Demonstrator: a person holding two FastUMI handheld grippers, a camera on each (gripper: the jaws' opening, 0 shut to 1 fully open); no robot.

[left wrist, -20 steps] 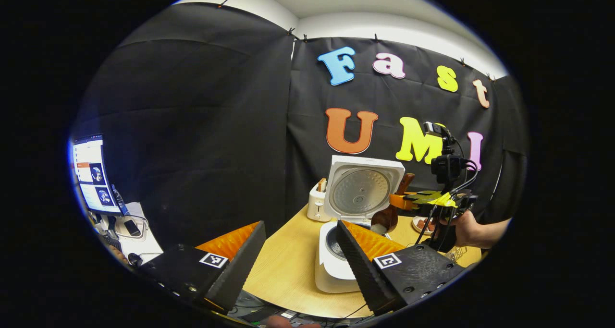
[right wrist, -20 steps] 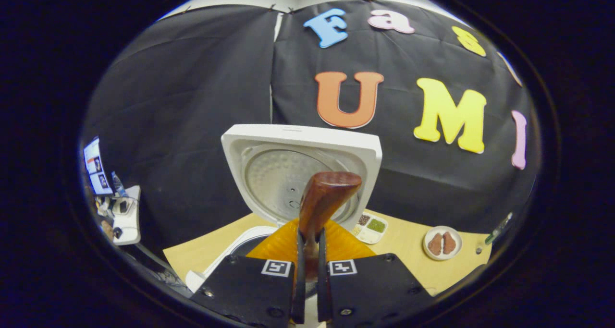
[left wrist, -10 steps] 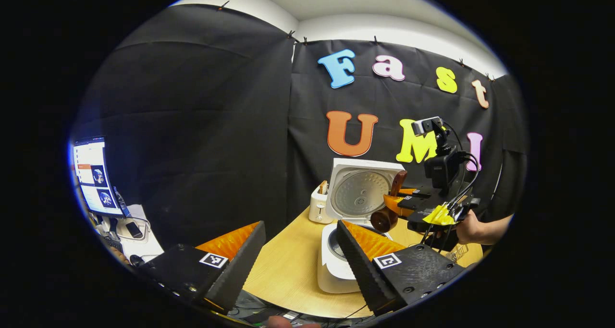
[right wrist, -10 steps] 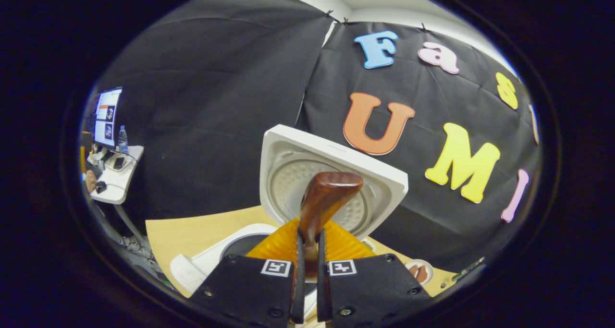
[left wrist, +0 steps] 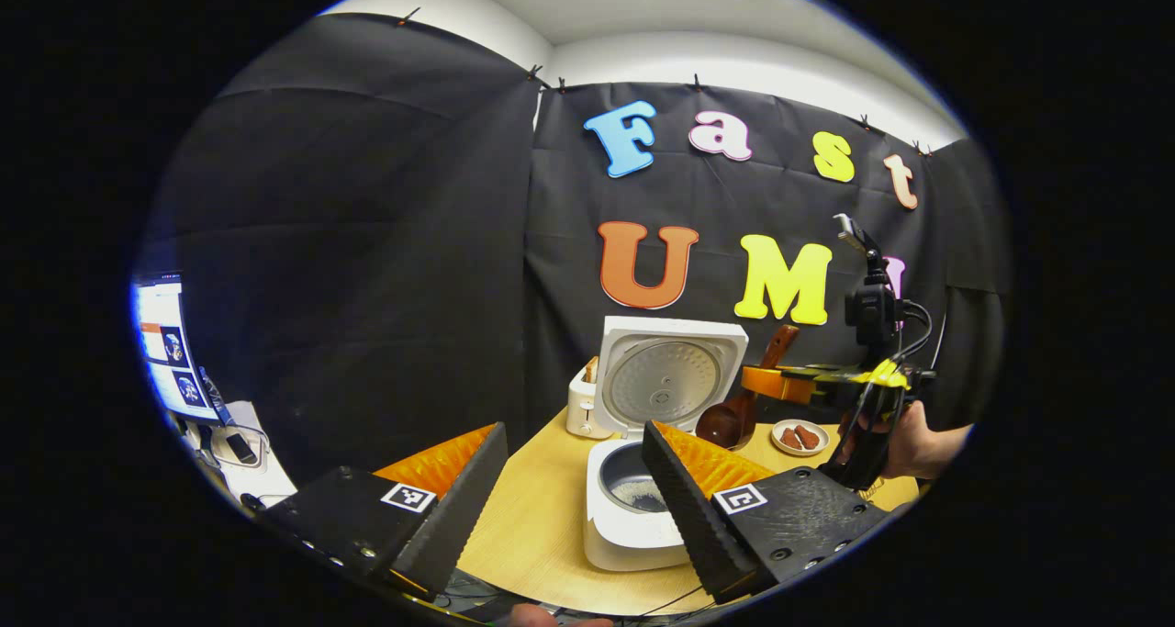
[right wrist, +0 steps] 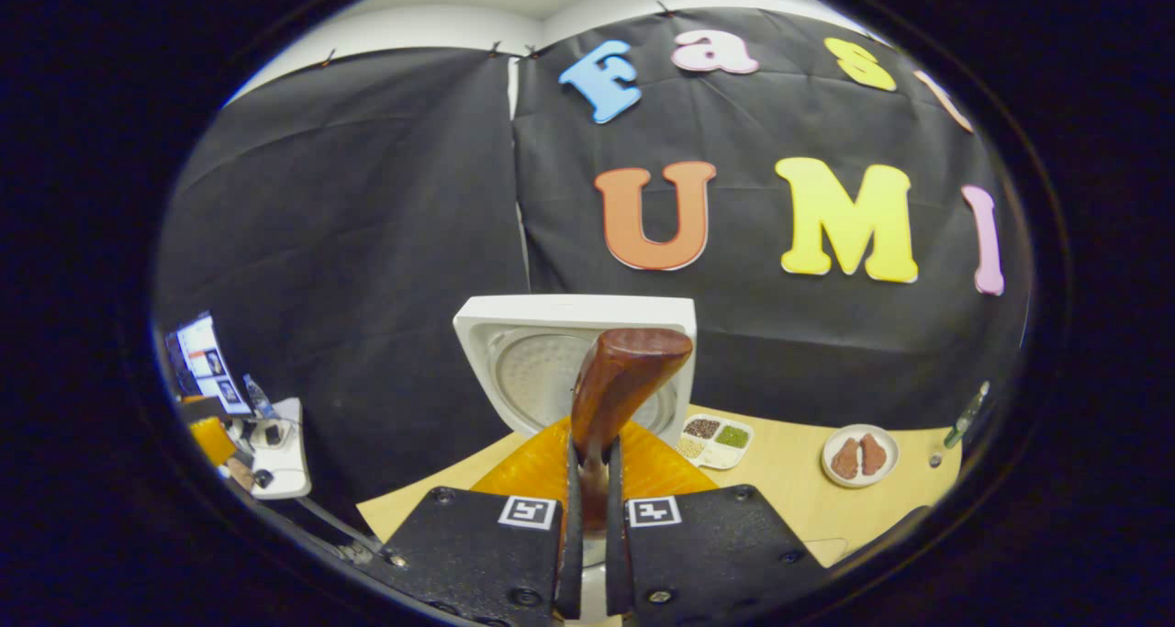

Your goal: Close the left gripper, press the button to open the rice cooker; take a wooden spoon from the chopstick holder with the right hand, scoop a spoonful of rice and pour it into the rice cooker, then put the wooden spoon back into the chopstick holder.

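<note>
The white rice cooker (left wrist: 624, 526) stands on the wooden table with its lid (left wrist: 675, 379) raised, and some rice lies in the pot (left wrist: 633, 494). My left gripper (left wrist: 574, 434) hangs open in front of it, with nothing between its fingers. My right gripper (left wrist: 780, 384), held by a hand (left wrist: 904, 443), is to the right of the cooker and shut on the wooden spoon (left wrist: 734, 416), whose bowl hangs just right of the lid. In the right gripper view my right gripper (right wrist: 587, 457) clamps the spoon's handle (right wrist: 624, 379), which stands up in front of the lid (right wrist: 514, 333).
A white toaster (left wrist: 580, 405) stands left of the lid. A plate of brown food (left wrist: 799, 437) (right wrist: 858, 455) and a divided dish of grains (right wrist: 716, 436) sit on the table (left wrist: 532, 535) at the back right. A monitor (left wrist: 161, 342) and side desk are far left.
The right gripper has drawn the spoon up out of the pot and to the right, rolling back to level. The left gripper stays open and has shifted slightly.
</note>
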